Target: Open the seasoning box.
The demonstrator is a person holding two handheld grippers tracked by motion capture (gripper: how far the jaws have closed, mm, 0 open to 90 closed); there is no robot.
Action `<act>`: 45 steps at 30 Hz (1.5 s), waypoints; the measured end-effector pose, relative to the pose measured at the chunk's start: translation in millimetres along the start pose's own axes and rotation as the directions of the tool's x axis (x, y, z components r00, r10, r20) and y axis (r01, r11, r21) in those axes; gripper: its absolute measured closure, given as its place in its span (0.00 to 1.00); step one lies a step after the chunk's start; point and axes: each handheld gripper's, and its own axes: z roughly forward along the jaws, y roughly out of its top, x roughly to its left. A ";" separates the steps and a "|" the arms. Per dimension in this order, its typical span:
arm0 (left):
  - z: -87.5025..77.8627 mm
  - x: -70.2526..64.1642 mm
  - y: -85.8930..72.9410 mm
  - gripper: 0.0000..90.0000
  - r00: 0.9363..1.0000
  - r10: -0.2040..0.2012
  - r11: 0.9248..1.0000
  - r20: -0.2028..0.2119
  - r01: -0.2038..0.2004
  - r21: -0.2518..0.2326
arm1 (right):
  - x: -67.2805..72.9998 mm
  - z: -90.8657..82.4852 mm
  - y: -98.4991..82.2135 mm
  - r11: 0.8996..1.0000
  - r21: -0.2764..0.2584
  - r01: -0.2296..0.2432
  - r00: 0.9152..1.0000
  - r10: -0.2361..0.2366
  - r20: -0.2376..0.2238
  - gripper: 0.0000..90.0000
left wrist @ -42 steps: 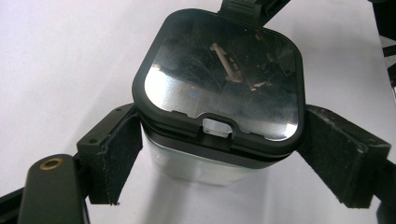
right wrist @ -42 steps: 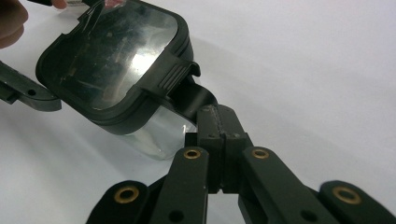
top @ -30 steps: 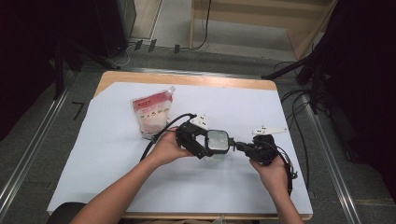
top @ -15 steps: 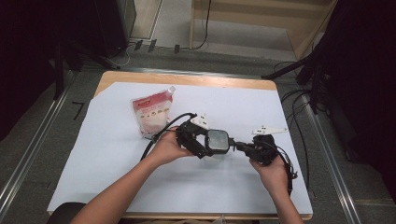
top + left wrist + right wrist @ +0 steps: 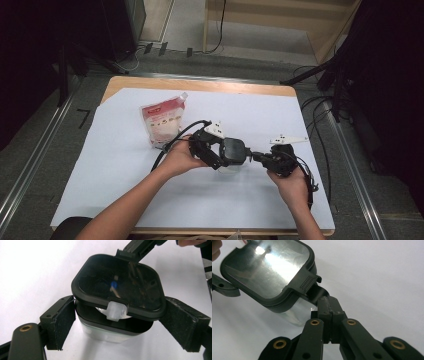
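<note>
A clear container (image 5: 231,167) with a black lid (image 5: 233,149) stands on the white sheet in the middle of the table. My left gripper (image 5: 227,156) clasps it from the left. In the left gripper view the two pads (image 5: 63,322) press the container body (image 5: 110,332) from both sides, and the lid (image 5: 120,285) sits tilted, raised at the near side. My right gripper (image 5: 256,156) comes in from the right, shut on the lid's black tab (image 5: 308,283). In the right gripper view my right gripper (image 5: 328,303) pinches that tab, beside the glossy lid (image 5: 267,270).
A red and white pouch (image 5: 162,122) lies flat on the white sheet (image 5: 125,170), behind and left of my left hand. The wooden table edge (image 5: 200,85) runs along the back. Cables (image 5: 312,115) trail off the right side of the table.
</note>
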 end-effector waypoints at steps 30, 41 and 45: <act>-16.0 -13.6 18.5 0.65 0.996 0.008 1.000 0.089 -0.006 -0.026 | 0.1 0.0 -0.2 1.000 0.001 -0.002 1.000 0.002 -0.002 1.00; -17.0 -20.2 40.0 0.77 0.995 0.030 1.000 0.099 -0.030 -0.002 | 0.4 -0.1 -1.2 1.000 -0.006 -0.007 1.000 0.007 -0.005 1.00; -13.5 -20.6 46.3 0.79 0.992 0.017 1.000 0.123 -0.016 -0.005 | -0.4 -0.3 -1.6 1.000 -0.003 -0.020 1.000 0.020 -0.012 1.00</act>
